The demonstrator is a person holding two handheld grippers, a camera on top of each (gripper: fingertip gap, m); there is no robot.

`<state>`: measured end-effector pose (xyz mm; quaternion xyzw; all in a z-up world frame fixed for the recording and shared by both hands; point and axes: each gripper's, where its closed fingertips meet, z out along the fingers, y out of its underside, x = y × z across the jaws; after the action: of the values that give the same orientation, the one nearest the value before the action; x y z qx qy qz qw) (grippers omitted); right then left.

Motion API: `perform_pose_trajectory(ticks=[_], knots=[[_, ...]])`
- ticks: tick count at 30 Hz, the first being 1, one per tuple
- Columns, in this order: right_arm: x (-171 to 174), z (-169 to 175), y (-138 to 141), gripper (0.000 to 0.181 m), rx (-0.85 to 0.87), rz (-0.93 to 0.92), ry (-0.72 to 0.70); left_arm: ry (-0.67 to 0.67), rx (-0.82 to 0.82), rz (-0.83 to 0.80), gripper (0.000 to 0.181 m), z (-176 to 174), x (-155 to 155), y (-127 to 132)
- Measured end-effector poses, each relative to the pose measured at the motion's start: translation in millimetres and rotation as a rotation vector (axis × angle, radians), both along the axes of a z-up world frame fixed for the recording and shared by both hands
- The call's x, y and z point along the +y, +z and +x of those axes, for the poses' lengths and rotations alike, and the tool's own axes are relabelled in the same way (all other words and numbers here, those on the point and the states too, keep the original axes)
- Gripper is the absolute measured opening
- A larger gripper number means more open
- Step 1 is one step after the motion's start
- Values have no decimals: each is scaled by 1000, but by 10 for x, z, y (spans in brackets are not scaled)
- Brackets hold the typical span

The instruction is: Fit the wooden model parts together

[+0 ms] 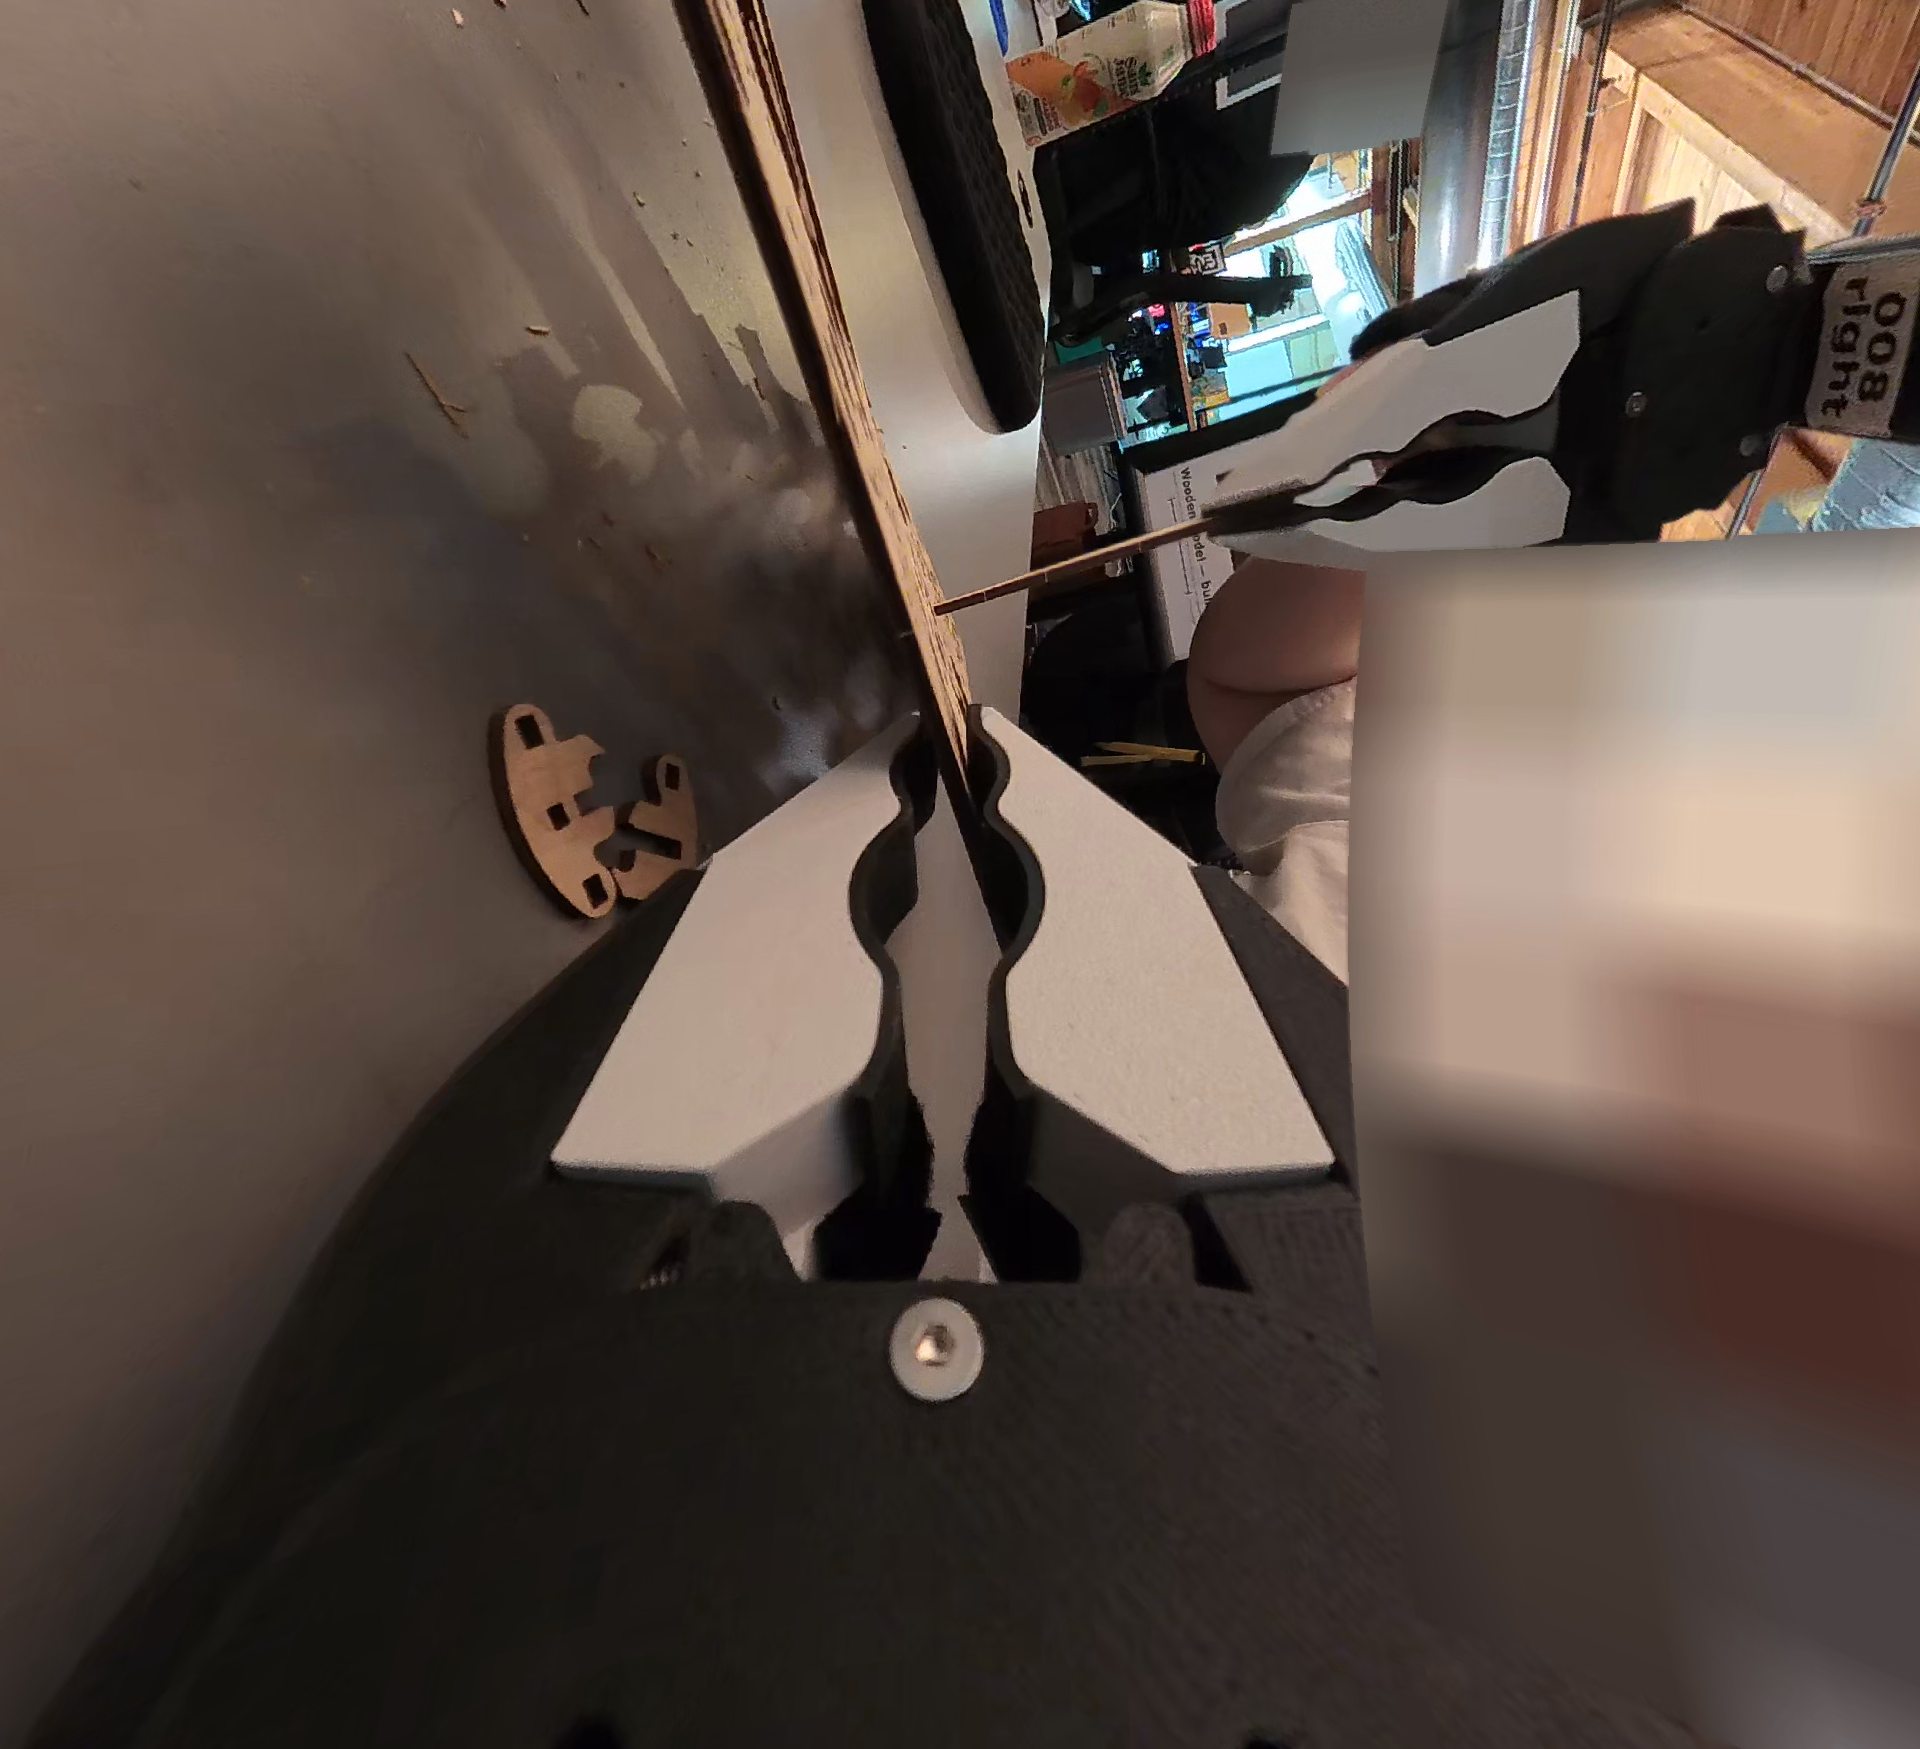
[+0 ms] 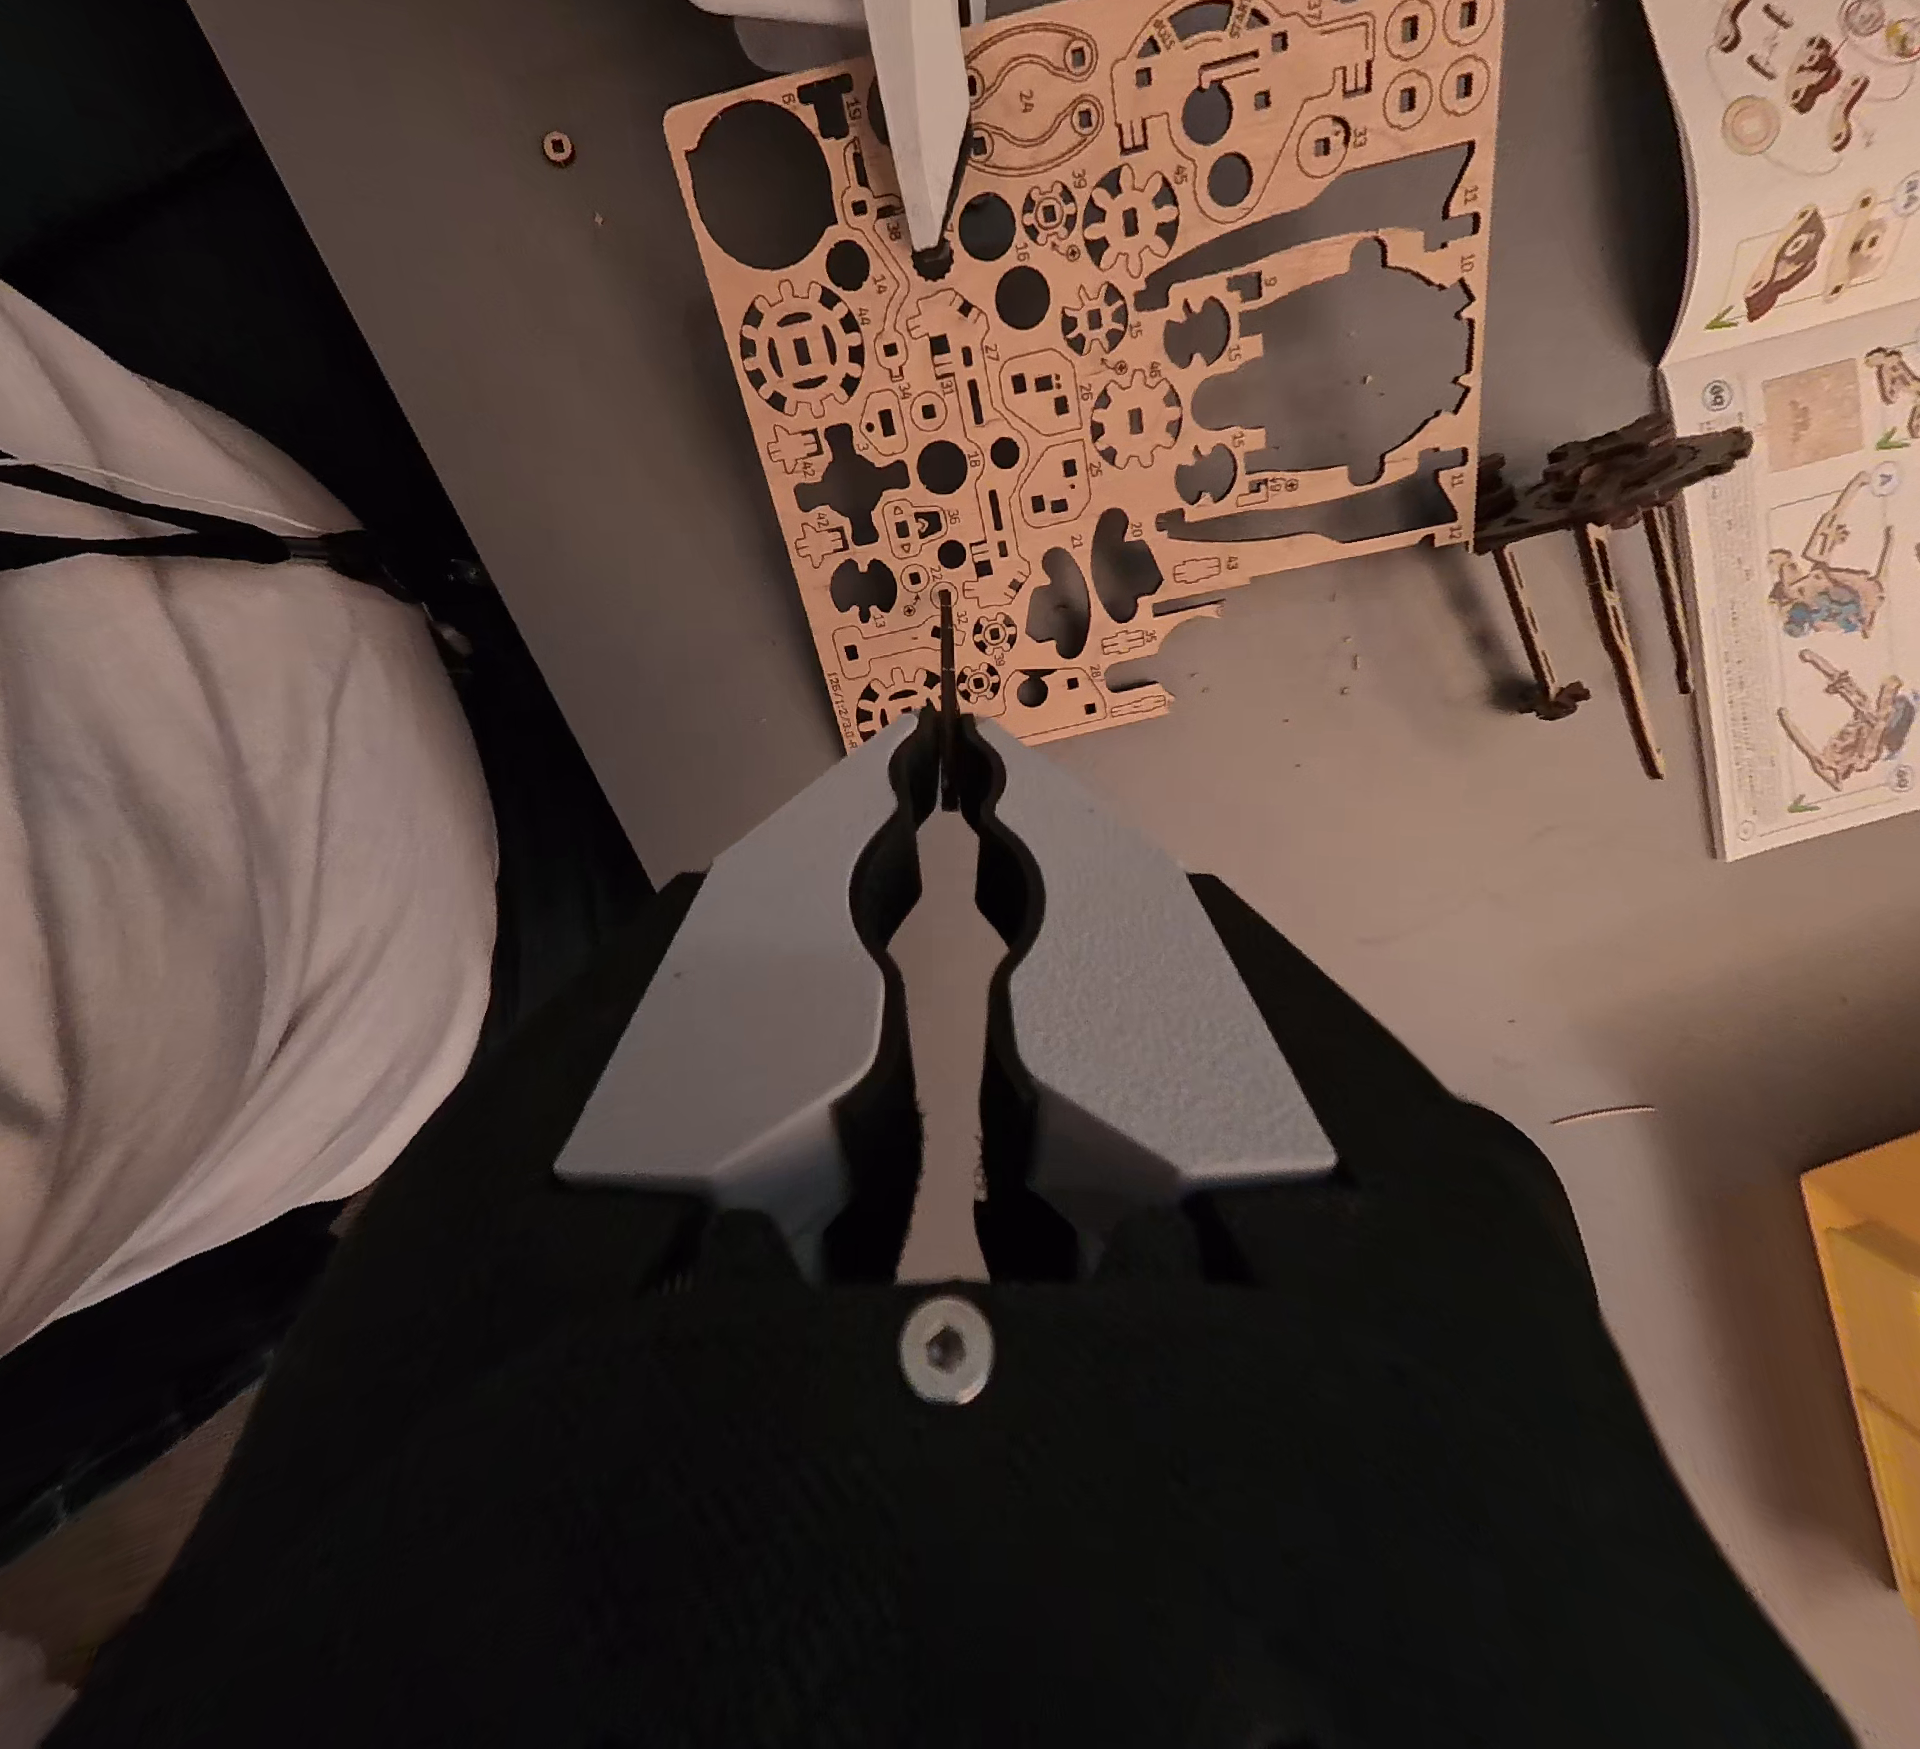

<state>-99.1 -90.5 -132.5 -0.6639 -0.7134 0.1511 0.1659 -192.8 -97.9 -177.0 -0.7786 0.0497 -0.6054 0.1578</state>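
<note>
Black housing fills the near part of both wrist views, each with a silver bolt and two pale wavy-edged fingers reaching forward.

The left gripper [image 1: 943, 743] is clamped on the edge of the wooden parts sheet [image 1: 800, 265], held upright off the grey table [image 1: 260, 349] so only its dark, burnt edge shows. From above, in the right wrist view, the same sheet [image 2: 1288, 172] spreads flat across the picture, full of laser-cut gears, discs and empty cut-outs, each piece marked with a small engraved number.

The right gripper [image 2: 943, 733] is closed on a thin wooden stick [image 2: 948, 660], whose far tip meets a small round hole near the sheet's near edge. In the left view that stick [image 1: 1081, 556] touches the sheet's right face, and the right gripper [image 1: 1236, 510] carries a strap with printed characters.

A loose cut-out wooden piece [image 1: 592, 811] lies on the table left of the left gripper, with wood chips scattered farther off. Right of the sheet stand a dark, partly built wooden model [image 2: 1600, 536] and an open instruction booklet [image 2: 1808, 494] with printed diagrams; a yellow box [image 2: 1870, 1367] sits at the near right edge. Bare grey table lies open between the sheet and the box. A labelled juice bottle [image 1: 1112, 63] stands far off.
</note>
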Motion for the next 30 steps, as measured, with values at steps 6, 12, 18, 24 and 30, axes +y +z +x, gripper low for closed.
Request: perform_pose_trajectory(ticks=[6,12,18,24,30], knots=[[21,-8,-4,1,-44,-65,19,1,2,-1,3,-1,2,-4],[23,-118,18,1,-125,-44,150,1,14,-1,3,-6,2,-20],[34,-201,37,1,-170,-38,174,0,11,-3,3,-7,1,-20],[59,-145,40,1,-145,-140,-134,-5,6,-1,3,1,-5,-11],[19,-26,28,1,-92,-166,-258,3,3,13,3,1,3,6]])
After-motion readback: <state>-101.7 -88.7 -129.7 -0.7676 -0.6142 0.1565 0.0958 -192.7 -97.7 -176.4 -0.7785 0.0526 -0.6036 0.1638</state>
